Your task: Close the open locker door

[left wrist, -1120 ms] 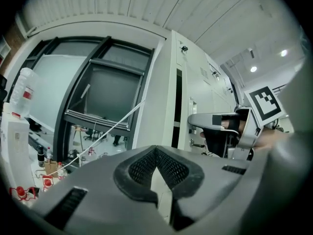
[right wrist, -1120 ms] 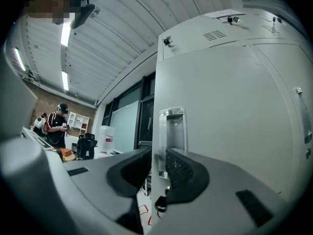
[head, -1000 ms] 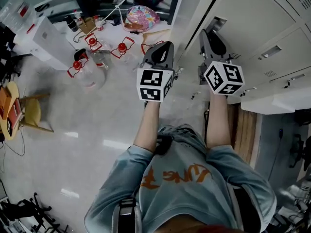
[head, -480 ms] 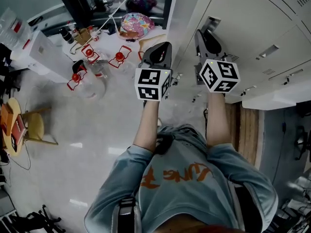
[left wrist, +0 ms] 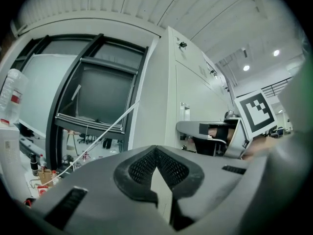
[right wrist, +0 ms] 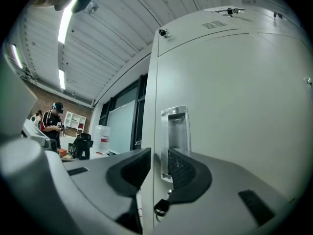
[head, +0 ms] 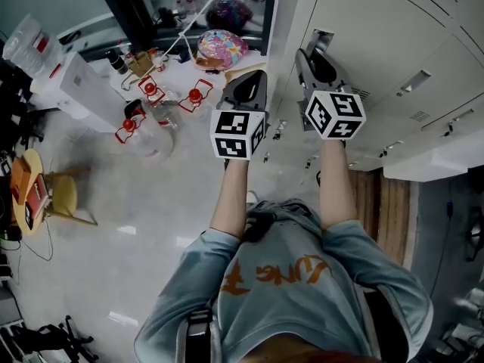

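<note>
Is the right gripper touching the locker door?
Cannot tell. In the right gripper view the open right gripper straddles the edge of the locker door by its handle, but no pad plainly meets it.

We find the room evenly lit with cool, flat indoor light. In the right gripper view, strip lights on the ceiling blaze white at the upper left. In the left gripper view, small round lamps glow at the right. Both gripper views bulge strongly toward the edges and end in a black ring, and whatever lies nearest the lens goes soft. The locker door is smoothly lit, without hard shadows. In the head view, the floor carries pale reflections.
</note>
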